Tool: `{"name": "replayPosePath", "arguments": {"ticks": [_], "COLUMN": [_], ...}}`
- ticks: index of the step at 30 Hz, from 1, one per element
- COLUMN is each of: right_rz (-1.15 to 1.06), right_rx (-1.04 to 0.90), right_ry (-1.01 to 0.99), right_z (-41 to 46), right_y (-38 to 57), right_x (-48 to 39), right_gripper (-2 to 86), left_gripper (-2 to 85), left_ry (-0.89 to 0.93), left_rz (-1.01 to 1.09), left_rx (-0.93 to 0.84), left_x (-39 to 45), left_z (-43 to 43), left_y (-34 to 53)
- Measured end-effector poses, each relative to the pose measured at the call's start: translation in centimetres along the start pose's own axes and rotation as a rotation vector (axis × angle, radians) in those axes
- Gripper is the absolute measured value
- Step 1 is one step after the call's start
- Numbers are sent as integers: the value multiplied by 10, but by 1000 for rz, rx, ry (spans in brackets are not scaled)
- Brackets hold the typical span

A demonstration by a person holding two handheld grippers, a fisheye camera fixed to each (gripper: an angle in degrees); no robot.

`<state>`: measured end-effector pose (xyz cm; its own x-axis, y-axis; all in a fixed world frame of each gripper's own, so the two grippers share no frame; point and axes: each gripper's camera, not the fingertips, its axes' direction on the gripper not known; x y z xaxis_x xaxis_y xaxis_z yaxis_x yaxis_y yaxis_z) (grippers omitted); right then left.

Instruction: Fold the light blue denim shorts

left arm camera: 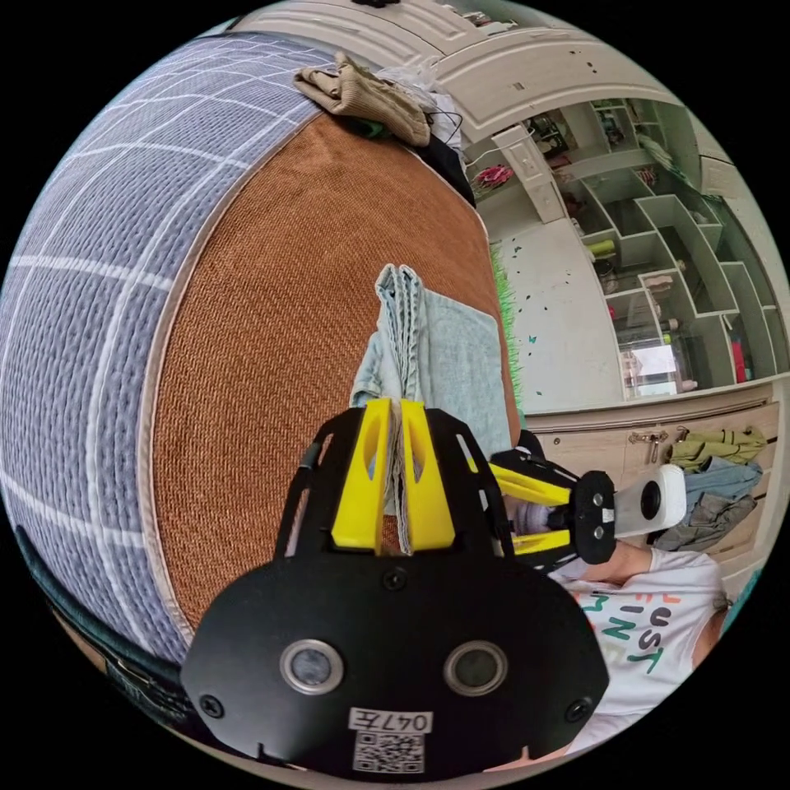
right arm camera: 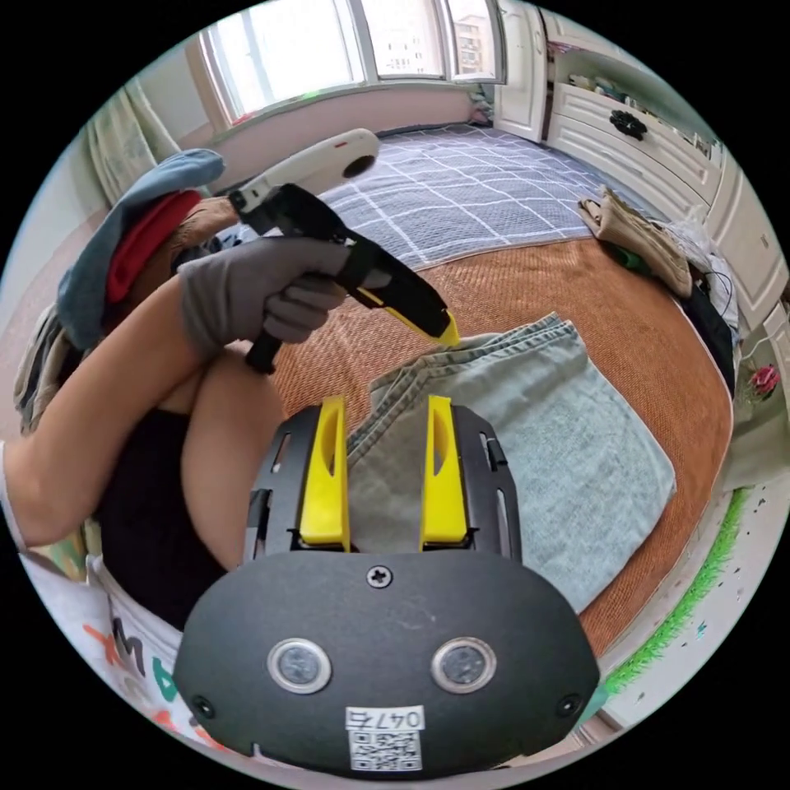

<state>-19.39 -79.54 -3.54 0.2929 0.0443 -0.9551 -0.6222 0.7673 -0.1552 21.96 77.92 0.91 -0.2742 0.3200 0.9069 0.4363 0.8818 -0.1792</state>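
The light blue denim shorts (right arm camera: 543,436) lie folded on an orange woven mat (right arm camera: 510,288) on the bed. In the left gripper view, my left gripper (left arm camera: 395,407) is shut on the stacked edge of the shorts (left arm camera: 461,362), with the denim layers pinched between the yellow jaws. The right gripper view shows that same left gripper (right arm camera: 447,333) in a gloved hand, biting the shorts' far corner. My right gripper (right arm camera: 385,407) hovers open over the near end of the shorts, its jaws apart with denim showing between them. The right gripper (left arm camera: 514,510) also appears beside the left one.
A blue checked quilt (left arm camera: 99,271) covers the bed beyond the mat. A beige garment (right arm camera: 634,234) lies at the mat's far corner. Clothes (right arm camera: 123,239) are piled by the person's arm. White shelves (left arm camera: 675,271) and a cabinet with hung clothes (left arm camera: 716,477) stand past the bed edge.
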Motion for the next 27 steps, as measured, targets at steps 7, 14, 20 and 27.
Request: {"name": "replayPosePath", "arguments": {"ticks": [7,14,20,27], "right_rz": [82,174,288,302], "right_rx": [-79,-58,-14,141], "right_ry": [80,-70,-194,-258], "right_z": [52,52,49,-3], "right_y": [-20,-10,5,41], "right_x": [5,37,64,85], "right_gripper": [87,14,0,-4], "left_gripper": [-7,-8,-8,-8], "left_ry": [-28,1,73,107], "left_rz": [36,62,63,-44], "left_rx": [-47,-62,-40,13], "left_x": [3,0,-1,-29], "left_z": [33,60,79,86], "left_y": [6,13,26,54]}}
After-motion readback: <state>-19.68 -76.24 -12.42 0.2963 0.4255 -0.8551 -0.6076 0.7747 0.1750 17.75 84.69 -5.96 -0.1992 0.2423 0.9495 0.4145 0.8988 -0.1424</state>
